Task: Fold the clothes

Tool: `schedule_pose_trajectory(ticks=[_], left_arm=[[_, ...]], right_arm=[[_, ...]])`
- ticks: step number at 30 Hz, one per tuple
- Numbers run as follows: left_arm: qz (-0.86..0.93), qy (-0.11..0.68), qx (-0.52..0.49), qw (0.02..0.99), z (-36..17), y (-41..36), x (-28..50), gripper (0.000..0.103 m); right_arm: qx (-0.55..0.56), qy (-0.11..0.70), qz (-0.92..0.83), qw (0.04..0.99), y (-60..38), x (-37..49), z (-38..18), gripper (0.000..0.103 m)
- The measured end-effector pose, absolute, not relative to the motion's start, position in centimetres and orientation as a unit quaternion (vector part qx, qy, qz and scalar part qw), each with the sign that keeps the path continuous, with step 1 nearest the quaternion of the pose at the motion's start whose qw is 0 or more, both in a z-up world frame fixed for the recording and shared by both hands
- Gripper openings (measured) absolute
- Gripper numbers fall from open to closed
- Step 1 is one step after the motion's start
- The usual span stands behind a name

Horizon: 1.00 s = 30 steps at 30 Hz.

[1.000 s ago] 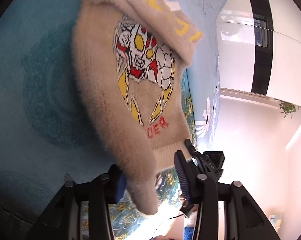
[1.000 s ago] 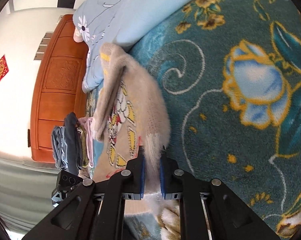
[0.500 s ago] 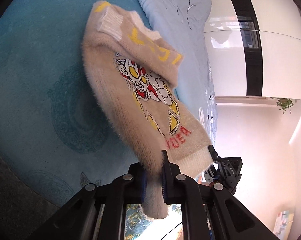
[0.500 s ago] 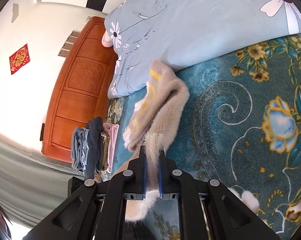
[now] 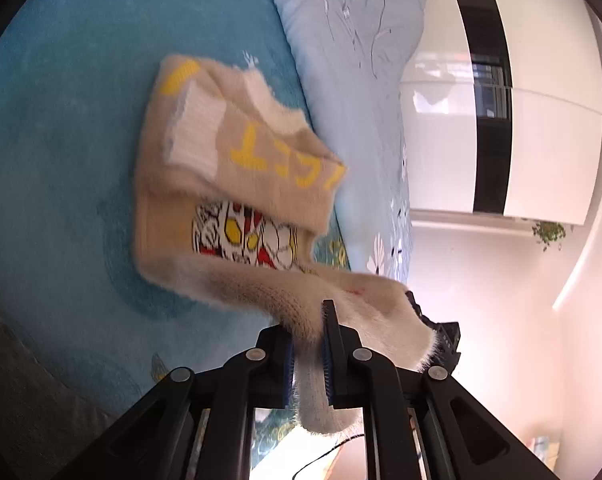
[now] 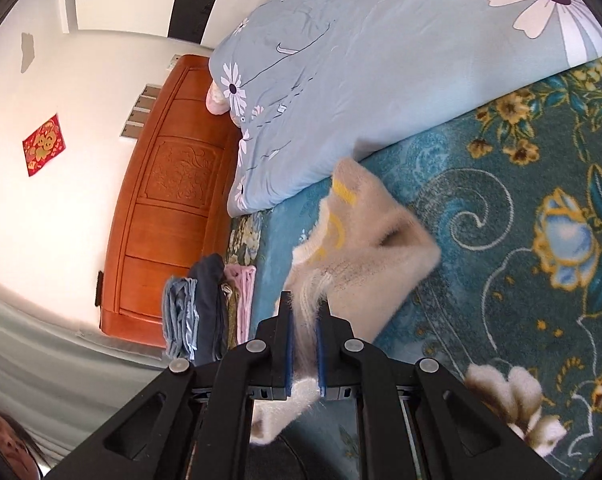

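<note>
A fuzzy beige sweater (image 5: 237, 200) with a cartoon figure and yellow letters lies partly on the teal floral blanket (image 5: 61, 160). Its sleeve with a white cuff is folded across the chest. My left gripper (image 5: 307, 344) is shut on the sweater's hem, which is lifted off the blanket and bends back toward the upper part. In the right wrist view the same sweater (image 6: 365, 256) appears from its side, and my right gripper (image 6: 303, 332) is shut on the other hem corner. The fabric hangs down behind both pairs of fingers.
A light blue flowered duvet (image 6: 381, 60) lies bunched just beyond the sweater. A stack of folded clothes (image 6: 209, 308) sits at the blanket's far end by the wooden headboard (image 6: 169, 216). White wardrobes (image 5: 541, 120) stand beyond the bed. Part of a person shows at the lower left.
The left gripper closed on the hem. Both grippers have carried the hem up and over toward the collar, so the lower half now bends over the cartoon figure.
</note>
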<state>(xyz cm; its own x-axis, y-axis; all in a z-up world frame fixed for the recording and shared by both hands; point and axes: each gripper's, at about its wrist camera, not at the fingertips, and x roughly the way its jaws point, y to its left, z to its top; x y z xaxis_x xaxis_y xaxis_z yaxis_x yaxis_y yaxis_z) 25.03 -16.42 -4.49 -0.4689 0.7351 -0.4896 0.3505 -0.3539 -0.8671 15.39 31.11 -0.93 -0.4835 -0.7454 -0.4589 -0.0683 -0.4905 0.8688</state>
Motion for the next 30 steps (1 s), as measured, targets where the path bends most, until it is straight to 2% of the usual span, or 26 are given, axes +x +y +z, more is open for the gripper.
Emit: schedule_pose_trajectory(ticks=[11,21,22,25,27,28,30], left_arm=[[0.658,-0.585,-0.471,0.047,-9.6,-21.7,18.4,0.015],[0.651,-0.603,-0.456,0.063,-13.5,-22.3,18.0,0.02],[0.648,-0.611,-0.45,0.068,-13.5,-22.5,18.1,0.025],[0.67,-0.61,-0.414,0.083,-12.0,-23.1,18.3,0.058],[0.688,-0.606,-0.39,0.09,-10.9,-23.5,18.4,0.064],[0.694,-0.601,-0.386,0.088,-10.7,-23.6,18.5,0.066],[0.699,-0.592,-0.396,0.072,-10.9,-23.7,18.4,0.067]], right_arm=[[0.474,-0.448,-0.724,0.227,21.8,0.9,-2.6,0.009],[0.517,-0.572,-0.624,0.129,20.7,-3.0,-11.9,0.01],[0.516,-0.575,-0.623,0.125,20.8,-3.0,-12.2,0.011],[0.514,-0.558,-0.639,0.126,21.0,-3.4,-11.8,0.014],[0.51,-0.524,-0.671,0.126,21.2,-3.8,-10.4,0.017],[0.505,-0.509,-0.686,0.127,21.4,-3.9,-9.7,0.026],[0.497,-0.479,-0.713,0.126,21.8,-4.1,-8.4,0.034]])
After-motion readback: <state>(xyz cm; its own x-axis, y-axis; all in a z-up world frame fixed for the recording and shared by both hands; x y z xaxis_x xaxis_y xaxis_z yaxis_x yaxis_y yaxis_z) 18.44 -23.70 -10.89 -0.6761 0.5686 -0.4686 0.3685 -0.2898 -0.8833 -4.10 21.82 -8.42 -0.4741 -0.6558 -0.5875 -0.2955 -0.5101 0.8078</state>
